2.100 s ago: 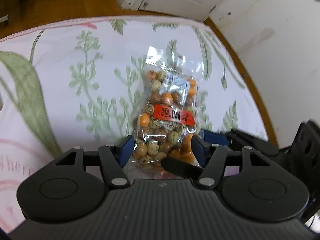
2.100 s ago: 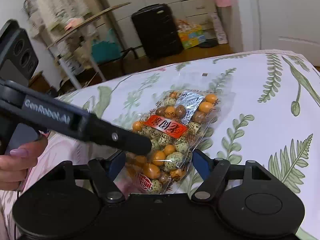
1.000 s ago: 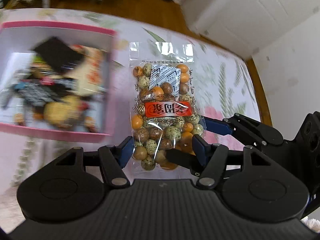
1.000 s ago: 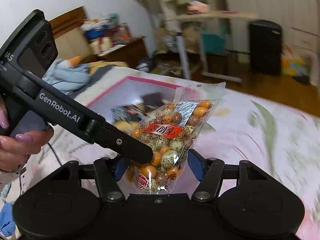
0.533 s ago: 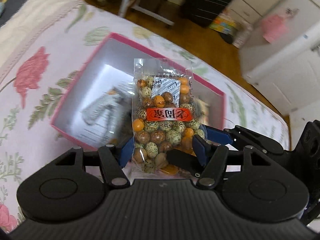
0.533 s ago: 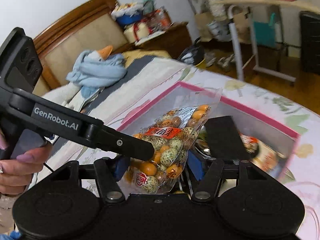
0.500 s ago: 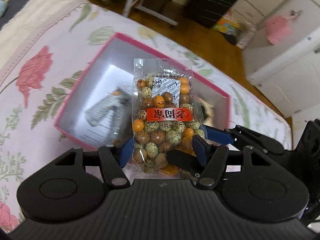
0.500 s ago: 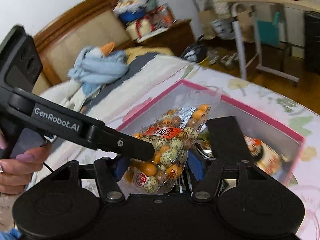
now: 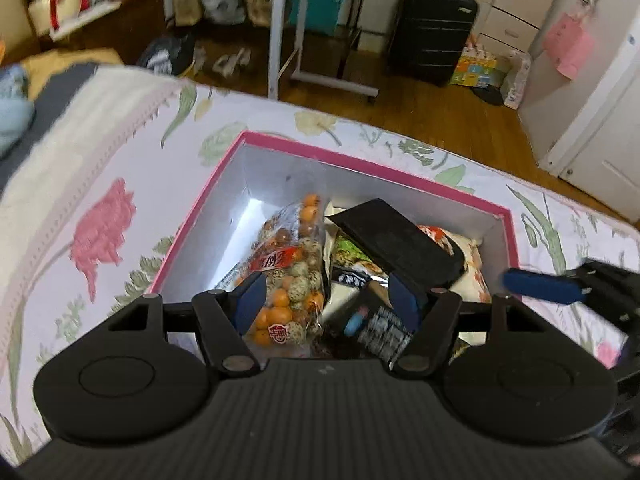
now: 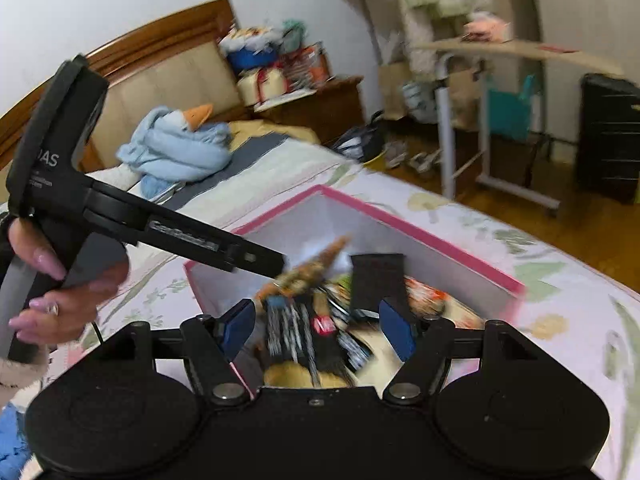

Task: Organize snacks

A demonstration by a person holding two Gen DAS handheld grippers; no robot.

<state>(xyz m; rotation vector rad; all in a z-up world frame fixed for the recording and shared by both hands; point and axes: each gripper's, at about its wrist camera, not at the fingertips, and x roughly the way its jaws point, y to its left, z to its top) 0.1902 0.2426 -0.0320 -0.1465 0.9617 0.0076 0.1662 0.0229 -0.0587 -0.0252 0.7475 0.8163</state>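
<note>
A clear bag of orange and speckled coated nuts (image 9: 290, 272) with a red label lies loose in the pink-rimmed box (image 9: 360, 162), on its left side against the silver wall. It shows blurred in the right wrist view (image 10: 310, 270). My left gripper (image 9: 326, 298) is open over the box, its left pad beside the bag. My right gripper (image 10: 316, 326) is open and empty over the box (image 10: 420, 232); its blue fingertip shows in the left wrist view (image 9: 540, 286).
The box also holds a black packet (image 9: 396, 242), other snack packs (image 9: 384, 330) and a dark striped pack (image 10: 288, 332). It sits on a floral bedspread (image 9: 112, 184). A blue plush goose (image 10: 176, 148) lies by the headboard. A wheeled table (image 9: 320, 20) and black suitcase (image 9: 432, 32) stand beyond the bed.
Both grippers carried the nut bag from the bedspread over to the box, then opened. The bag dropped out of them into the box's left side.
</note>
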